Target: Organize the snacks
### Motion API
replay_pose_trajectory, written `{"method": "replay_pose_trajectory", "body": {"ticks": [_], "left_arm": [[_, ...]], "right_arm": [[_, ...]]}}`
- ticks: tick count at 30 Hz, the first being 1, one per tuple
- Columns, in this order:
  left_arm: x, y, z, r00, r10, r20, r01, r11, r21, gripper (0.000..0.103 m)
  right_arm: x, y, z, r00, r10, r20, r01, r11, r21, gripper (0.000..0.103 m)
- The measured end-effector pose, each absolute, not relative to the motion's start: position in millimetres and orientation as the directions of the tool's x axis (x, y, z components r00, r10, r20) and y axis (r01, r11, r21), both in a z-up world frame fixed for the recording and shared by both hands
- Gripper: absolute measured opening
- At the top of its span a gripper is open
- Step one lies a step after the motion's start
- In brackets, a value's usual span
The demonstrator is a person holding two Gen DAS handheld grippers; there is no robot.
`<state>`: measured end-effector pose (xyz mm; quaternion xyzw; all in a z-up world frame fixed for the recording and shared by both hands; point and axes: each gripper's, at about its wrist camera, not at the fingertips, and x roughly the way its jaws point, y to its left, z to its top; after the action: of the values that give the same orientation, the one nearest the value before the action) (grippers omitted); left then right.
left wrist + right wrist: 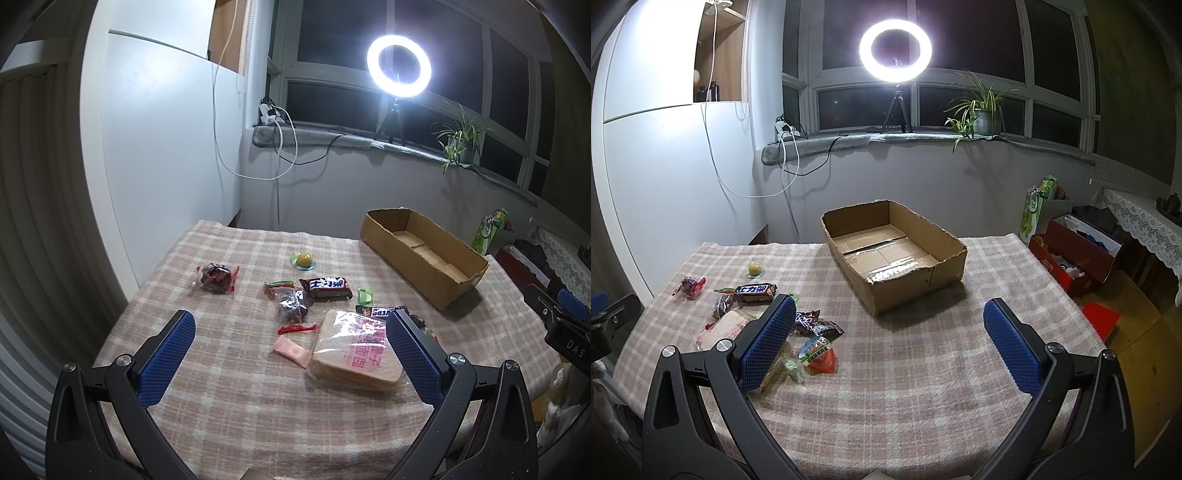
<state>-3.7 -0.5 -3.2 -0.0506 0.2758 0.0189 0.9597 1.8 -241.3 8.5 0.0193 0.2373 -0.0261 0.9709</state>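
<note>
Snacks lie scattered on the checked tablecloth [229, 387]: a bagged bread slice [354, 350], a Snickers bar [327, 286], dark wrapped sweets [291, 306], a lone dark sweet [216, 277] at the left, and a yellow jelly cup [303, 259]. An empty cardboard box [894, 251] stands behind them, to the right. My left gripper [290, 325] hovers open above the table's near side, with nothing between its blue pads. In the right wrist view my right gripper [888, 308] is open too, empty, in front of the box. A red-orange jelly pack [820, 356] lies by its left finger.
A ring light [895, 50] on a tripod and a potted plant [982, 110] stand on the windowsill. White wall panels rise left of the table. Boxes and a red carton [1075, 258] sit on the floor to the right. The other gripper [561, 317] shows at the right edge.
</note>
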Motion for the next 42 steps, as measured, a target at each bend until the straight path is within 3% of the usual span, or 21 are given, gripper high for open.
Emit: {"method": "replay_pose_trajectory", "body": {"ticks": [28, 36, 42], "left_arm": [[-0.6, -3.4, -8.1, 0.837, -0.01, -0.547, -0.051, 0.994, -0.096, 0.102], [8.3, 4.1, -13.6, 0.815, -0.06, -0.576, -0.025, 0.99, -0.14, 0.102], [18.8, 19.8, -33.7, 0.772, -0.179, -0.61, 0.003, 0.961, -0.278, 0.102]], "right_arm": [[5.9, -239.3, -3.7, 0.859, 0.005, -0.512, 0.027, 0.998, 0.056, 0.103], [24.1, -248.0, -11.7, 0.806, 0.126, -0.579, -0.041, 0.987, 0.158, 0.103], [40.5, -242.6, -35.4, 0.726, 0.257, -0.638, -0.102, 0.957, 0.27, 0.103]]}}
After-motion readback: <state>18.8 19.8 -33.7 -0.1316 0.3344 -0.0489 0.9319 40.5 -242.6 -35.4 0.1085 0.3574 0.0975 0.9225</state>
